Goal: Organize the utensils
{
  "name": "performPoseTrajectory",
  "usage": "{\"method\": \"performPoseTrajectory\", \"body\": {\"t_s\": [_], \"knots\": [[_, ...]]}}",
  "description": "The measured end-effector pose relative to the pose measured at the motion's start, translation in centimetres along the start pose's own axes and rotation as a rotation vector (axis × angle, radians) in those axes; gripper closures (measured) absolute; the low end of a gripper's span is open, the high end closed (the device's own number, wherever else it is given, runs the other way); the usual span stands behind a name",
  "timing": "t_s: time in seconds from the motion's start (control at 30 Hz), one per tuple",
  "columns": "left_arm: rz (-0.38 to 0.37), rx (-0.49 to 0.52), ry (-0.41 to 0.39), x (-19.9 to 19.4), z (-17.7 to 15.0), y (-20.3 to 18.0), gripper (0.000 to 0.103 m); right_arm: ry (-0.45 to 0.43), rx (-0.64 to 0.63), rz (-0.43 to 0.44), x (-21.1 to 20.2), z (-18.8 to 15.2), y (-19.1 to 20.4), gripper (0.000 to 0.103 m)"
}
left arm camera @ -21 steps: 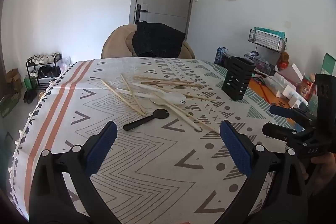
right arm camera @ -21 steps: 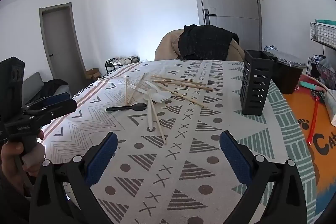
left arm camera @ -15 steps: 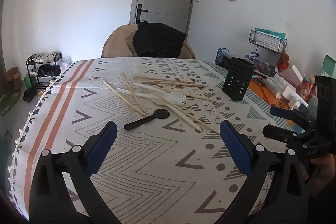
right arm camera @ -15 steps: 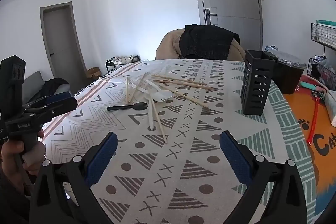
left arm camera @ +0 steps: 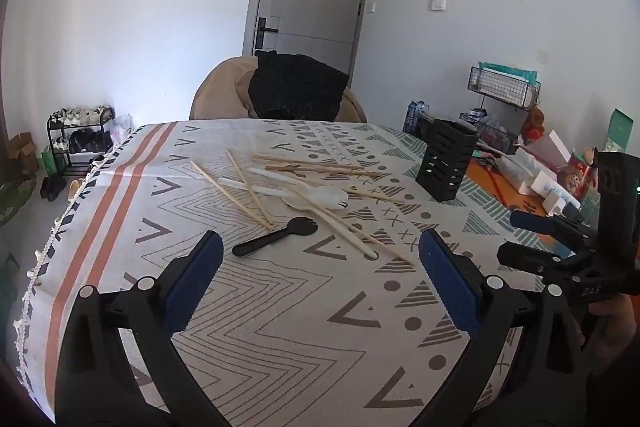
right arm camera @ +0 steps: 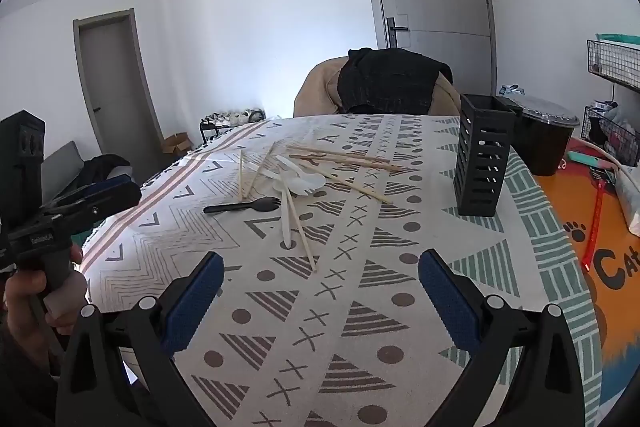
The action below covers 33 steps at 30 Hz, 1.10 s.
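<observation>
Black spork [left arm camera: 276, 237] sits just ahead of my left gripper [left arm camera: 316, 279], chopsticks [left arm camera: 250, 193] and white sporks [left arm camera: 316, 197] beyond; holder [right arm camera: 482, 163] ahead-right of my right gripper [right arm camera: 318, 291]. Both spread wide, empty. Nothing changed lately, sorting unstarted.

orange floor mat [right arm camera: 612, 263]: "Cat" | right tongs [left arm camera: 560, 247] body: "DAS"
</observation>
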<state>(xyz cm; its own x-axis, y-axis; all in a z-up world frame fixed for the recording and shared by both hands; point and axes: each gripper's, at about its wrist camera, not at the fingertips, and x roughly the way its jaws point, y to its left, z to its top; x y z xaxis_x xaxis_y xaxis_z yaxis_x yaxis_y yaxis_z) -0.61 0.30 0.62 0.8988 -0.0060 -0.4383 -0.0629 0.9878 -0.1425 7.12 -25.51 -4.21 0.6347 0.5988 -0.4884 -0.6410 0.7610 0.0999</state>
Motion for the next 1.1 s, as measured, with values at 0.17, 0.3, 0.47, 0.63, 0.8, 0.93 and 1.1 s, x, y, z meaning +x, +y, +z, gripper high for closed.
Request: {"method": "performPoseTrajectory", "body": {"t_s": [0.17,0.3,0.47,0.63,0.8,0.93,1.1], "knots": [[-0.001,0.002,-0.001,0.11,-0.24,-0.08,0.006,-0.005,0.004,0.003,-0.38,-0.04,0.05,0.008],[-0.004,-0.001,0.002,0.18,-0.26,-0.08,0.006,-0.007,0.008,0.008,-0.48,0.06,0.09,0.008],[-0.007,0.006,0.001,0.24,-0.36,-0.37,0.006,-0.014,0.016,0.020,-0.55,0.17,0.12,0.008],[-0.013,0.003,-0.004,0.13,-0.26,-0.28,0.006,-0.018,0.023,0.021,-0.69,0.15,0.02,0.008],[-0.016,0.003,-0.004,0.09,-0.26,-0.31,0.006,-0.024,0.028,0.023,-0.75,0.15,-0.17,0.008],[-0.020,0.007,-0.003,0.09,-0.20,-0.40,0.006,-0.024,0.034,0.023,-0.76,0.08,-0.39,0.008],[-0.021,0.004,-0.002,0.13,-0.12,-0.45,0.006,-0.030,0.040,0.021,-0.97,0.08,-0.61,0.008]]}}
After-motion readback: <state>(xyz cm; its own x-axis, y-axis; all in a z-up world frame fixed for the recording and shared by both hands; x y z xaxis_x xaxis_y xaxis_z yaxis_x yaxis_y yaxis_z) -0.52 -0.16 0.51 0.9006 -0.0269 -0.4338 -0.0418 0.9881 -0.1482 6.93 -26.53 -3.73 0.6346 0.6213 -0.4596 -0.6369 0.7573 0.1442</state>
